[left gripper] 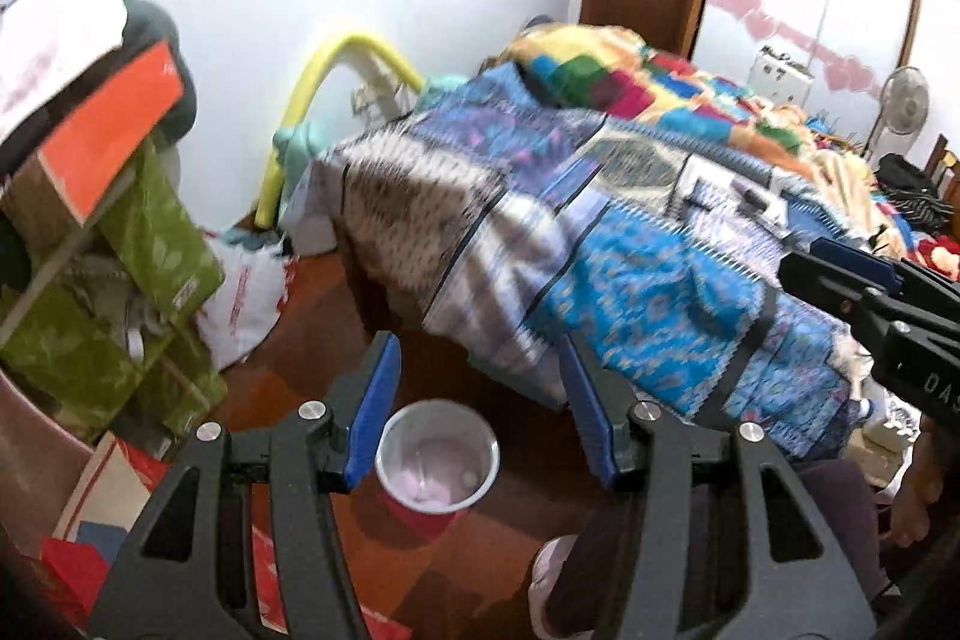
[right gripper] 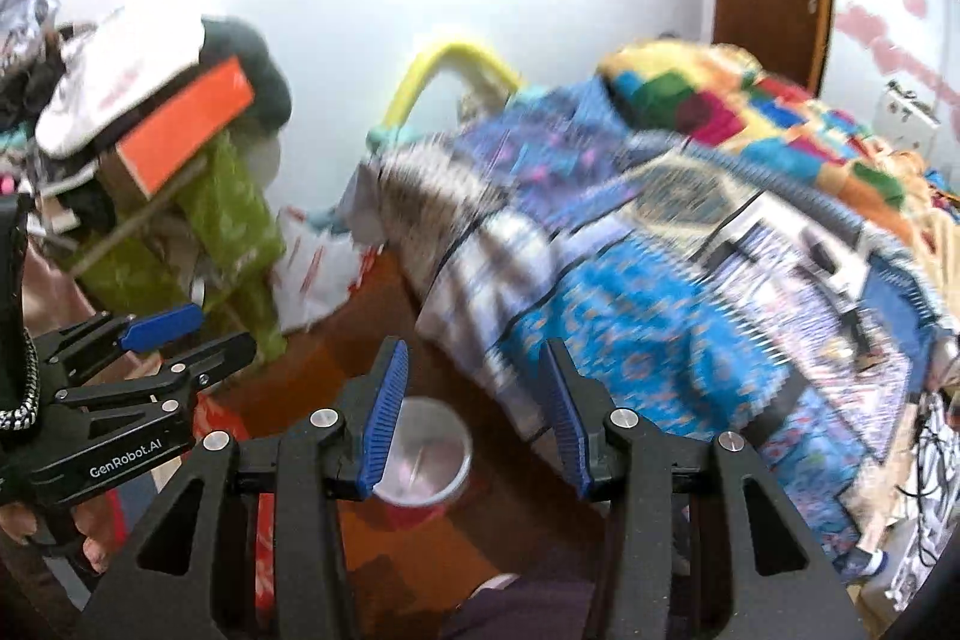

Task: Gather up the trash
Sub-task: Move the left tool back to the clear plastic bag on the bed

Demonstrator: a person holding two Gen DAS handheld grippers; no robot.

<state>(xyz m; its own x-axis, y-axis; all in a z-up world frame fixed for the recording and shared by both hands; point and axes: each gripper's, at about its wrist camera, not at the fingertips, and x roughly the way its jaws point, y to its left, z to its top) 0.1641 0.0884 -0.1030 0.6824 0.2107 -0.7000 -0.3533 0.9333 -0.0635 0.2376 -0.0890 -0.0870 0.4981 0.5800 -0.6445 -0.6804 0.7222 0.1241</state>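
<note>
Hovering grippers [left gripper: 480, 400] [right gripper: 474, 400] agape, red cup [left gripper: 437, 466] below

A reddish-brown wooden floor [left gripper: 336, 316] carries a red cup [left gripper: 437, 466] standing upright near the bed's corner. The bed [left gripper: 630, 244] is draped in a blue patterned blanket [left gripper: 648, 292], with a patchwork quilt [left gripper: 630, 76] heaped behind. A white plastic bag [left gripper: 252, 298] slumps on the floor beside green boxes [left gripper: 162, 232], possibly stacked; blur obscures details.
</note>
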